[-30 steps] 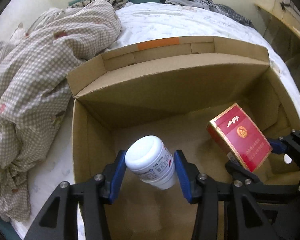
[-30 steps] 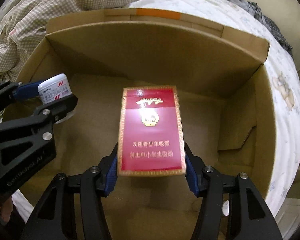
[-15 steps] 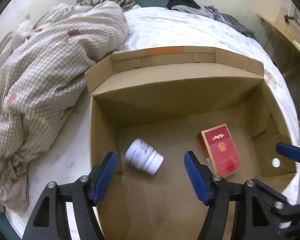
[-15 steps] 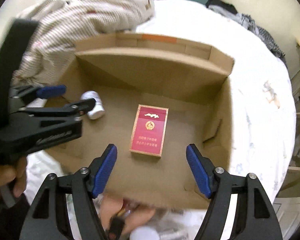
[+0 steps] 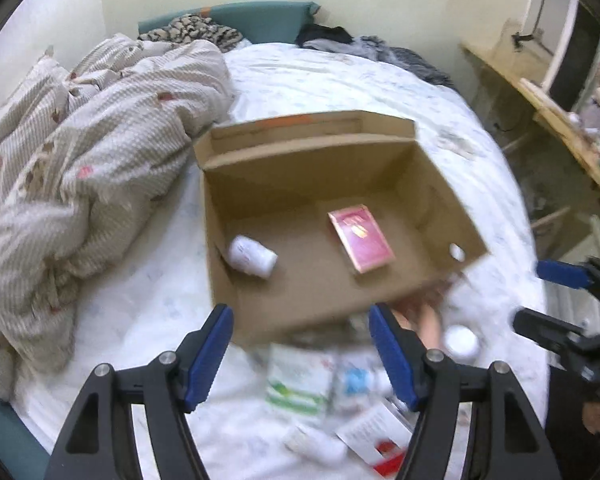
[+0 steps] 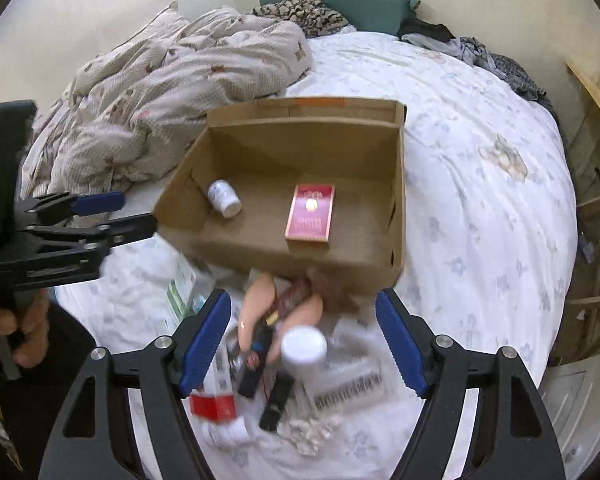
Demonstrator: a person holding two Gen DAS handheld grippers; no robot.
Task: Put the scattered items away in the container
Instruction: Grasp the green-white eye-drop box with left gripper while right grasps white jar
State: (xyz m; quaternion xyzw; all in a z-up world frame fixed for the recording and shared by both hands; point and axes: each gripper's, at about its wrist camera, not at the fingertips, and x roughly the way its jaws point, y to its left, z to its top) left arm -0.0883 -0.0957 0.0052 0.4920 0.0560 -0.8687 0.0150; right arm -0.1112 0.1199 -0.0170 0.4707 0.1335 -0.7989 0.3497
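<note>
An open cardboard box (image 5: 444, 200) (image 6: 398, 184) sits on the bed. Inside it a white pill bottle (image 5: 252, 257) (image 6: 224, 199) lies on its side at the left, and a red cigarette pack (image 5: 360, 238) (image 6: 310, 217) lies flat toward the right. My left gripper (image 5: 302, 356) (image 6: 114, 212) is open and empty, above the box's near edge. My right gripper (image 6: 304, 344) (image 5: 540, 296) is open and empty above a heap of loose items: a white-capped jar (image 6: 303, 348) (image 5: 462, 342), a green-and-white box (image 5: 300, 384), black sticks (image 6: 274, 402), a red-and-white box (image 6: 216, 404).
A rumpled checked quilt (image 5: 80, 152) (image 6: 172, 92) lies left of the box. Clothes (image 6: 472, 52) are piled at the bed's far end by a teal headboard (image 5: 260, 20). A wooden shelf (image 5: 548, 96) runs along the right. A hand (image 6: 24, 332) holds the left gripper's handle.
Both grippers let go of their loads and pulled back up and away from the box. The bottle and cigarette pack now lie on the box floor. The loose heap has come into view.
</note>
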